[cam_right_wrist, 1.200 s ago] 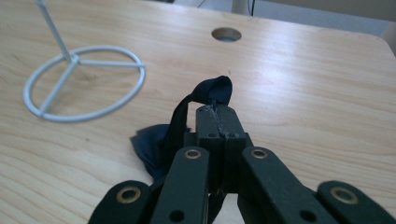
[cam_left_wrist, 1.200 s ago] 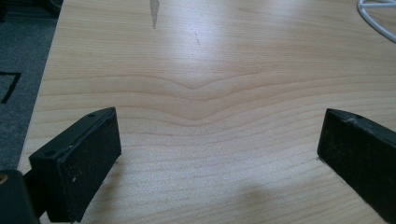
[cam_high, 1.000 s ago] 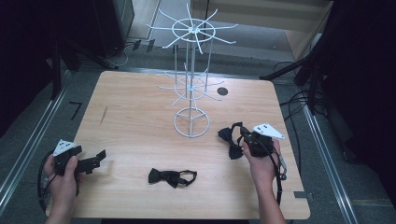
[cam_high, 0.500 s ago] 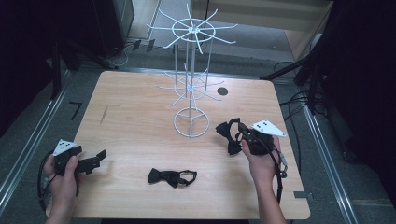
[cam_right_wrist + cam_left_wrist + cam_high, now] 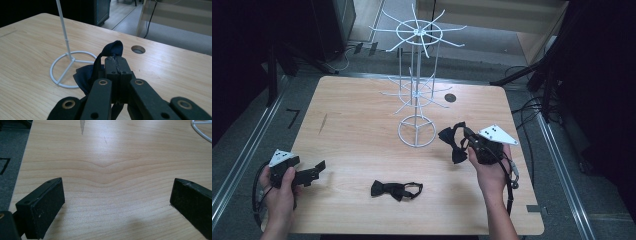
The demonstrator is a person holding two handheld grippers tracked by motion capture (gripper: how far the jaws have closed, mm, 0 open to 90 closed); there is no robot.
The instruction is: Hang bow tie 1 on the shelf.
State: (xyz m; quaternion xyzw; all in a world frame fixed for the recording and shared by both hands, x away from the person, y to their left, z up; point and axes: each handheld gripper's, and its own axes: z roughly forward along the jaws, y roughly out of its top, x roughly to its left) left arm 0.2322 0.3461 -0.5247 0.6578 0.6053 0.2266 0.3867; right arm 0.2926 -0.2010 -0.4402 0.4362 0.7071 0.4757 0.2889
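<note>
Two bow ties: one gripped, one loose on the pale wooden table (image 5: pixel 362 125).
Right gripper (image 5: pixel 116 65): jaws pinched together on a dark fabric bow tie (image 5: pixel 453 140), lifted off the tabletop.
Left gripper (image 5: pixel 117 202): jaws spread wide over bare wood, holding nothing.
Second black bow tie (image 5: pixel 395 189): flat, between both grippers.
White wire display stand (image 5: pixel 417 131): just beyond the right gripper's tips.

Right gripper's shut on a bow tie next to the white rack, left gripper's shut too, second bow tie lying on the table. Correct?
Not quite: the left gripper is open. The left gripper view shows its fingers wide apart over bare table. The rest holds: the right gripper is shut on a bow tie beside the white rack, and the second bow tie lies on the table.
</note>
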